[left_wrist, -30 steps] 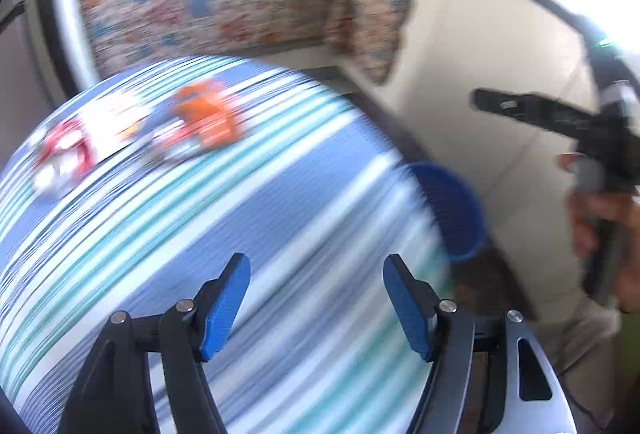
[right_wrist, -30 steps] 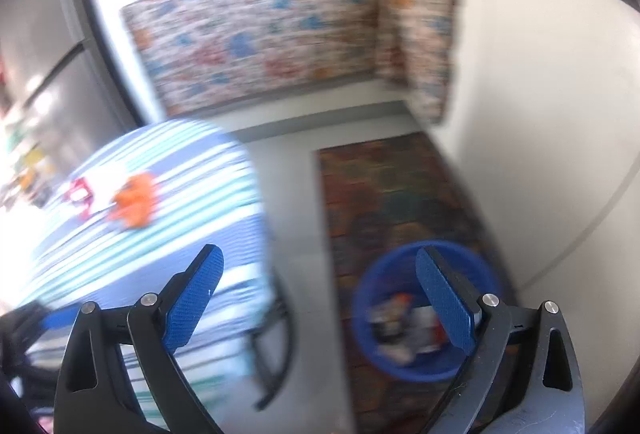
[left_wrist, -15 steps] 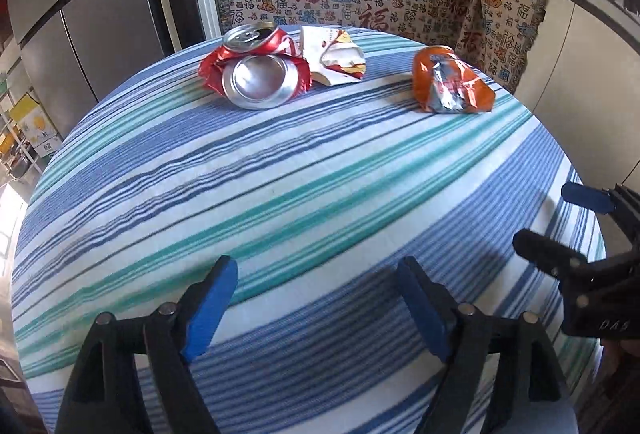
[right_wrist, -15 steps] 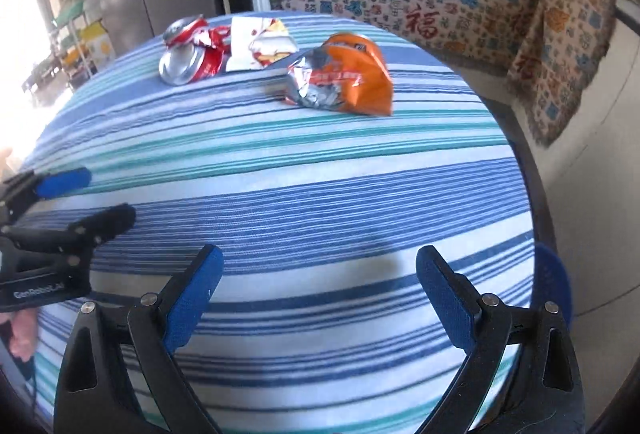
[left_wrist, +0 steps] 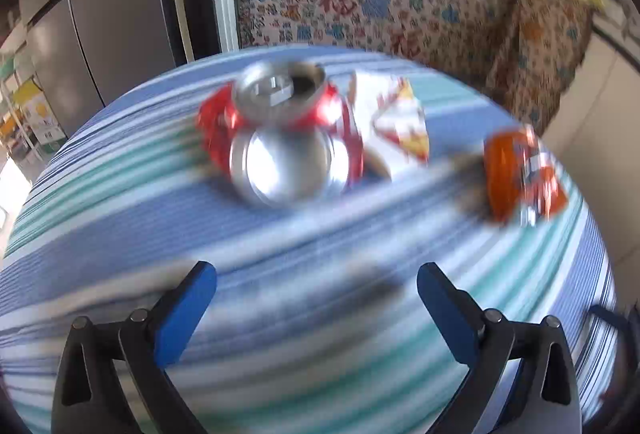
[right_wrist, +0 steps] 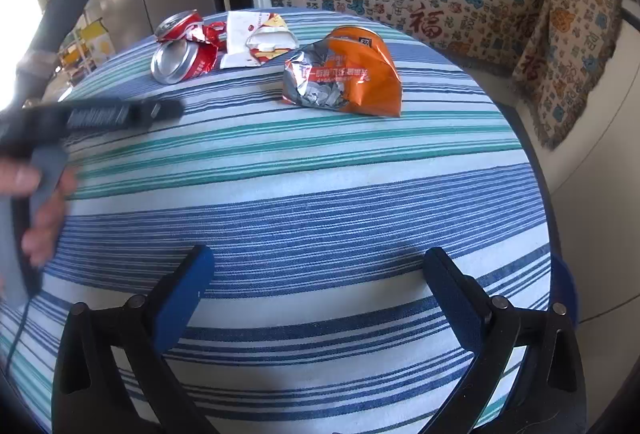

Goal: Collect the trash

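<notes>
Three bits of trash lie on the striped table [right_wrist: 304, 202], all at its far side. Landmark: the crushed red can [right_wrist: 182, 46]. A torn white wrapper [right_wrist: 256, 38] sits just right of the can, touching or nearly so; an orange foil bag [right_wrist: 344, 74] lies further right and slightly nearer, apart from both. Left gripper [left_wrist: 316, 298]: jaws opening, already wide, nothing between them; it aims down at the can [left_wrist: 280, 138], probably spreading early to straddle that bulky, flattened shape. View blurred, so contact cannot be judged, but the can looks well ahead of the tips. Right gripper [right_wrist: 318, 286]: jaws opening too, empty, over bare cloth on the near side, the bag roughly in line ahead, likely its target. A hand [right_wrist: 36, 194] holds the left tool.
</notes>
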